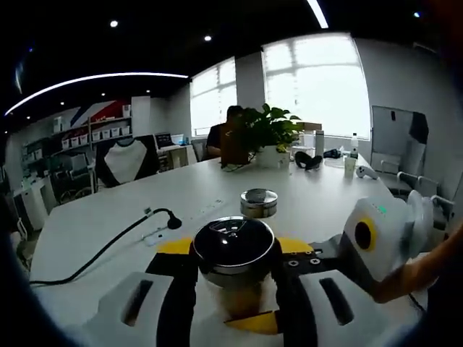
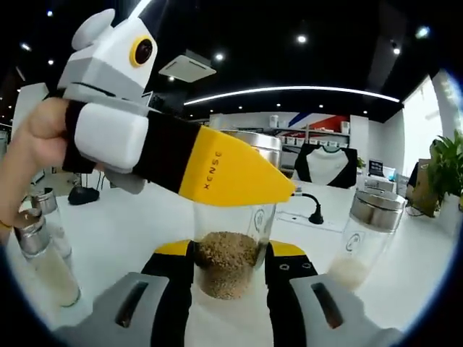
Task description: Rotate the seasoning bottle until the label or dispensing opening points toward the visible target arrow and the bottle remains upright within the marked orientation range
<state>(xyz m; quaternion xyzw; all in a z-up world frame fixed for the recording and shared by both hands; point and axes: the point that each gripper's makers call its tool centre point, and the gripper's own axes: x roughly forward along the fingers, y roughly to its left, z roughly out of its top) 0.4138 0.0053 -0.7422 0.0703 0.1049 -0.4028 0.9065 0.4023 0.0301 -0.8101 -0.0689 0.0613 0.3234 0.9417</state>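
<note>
Right claw (image 2: 230, 278) and left claw (image 1: 233, 289), both clenched on our seasoning bottle (image 2: 229, 253): uneven twisting could tip it on the counter (image 1: 94, 224).

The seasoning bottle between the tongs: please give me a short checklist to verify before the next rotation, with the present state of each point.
1. Right tongs hold the seasoning bottle by its glass body, a jaw on each side: ok.
2. Left tongs sit on either side of the bottle's metal lid; whether they clamp it: cannot tell.
3. Bottle upright on the white table: ok.
4. Target arrow and marked range located: cannot tell, none can be made out.
5. Label or opening direction known: cannot tell.
6. Neighbouring bottle stands apart from the held one: ok.
</note>
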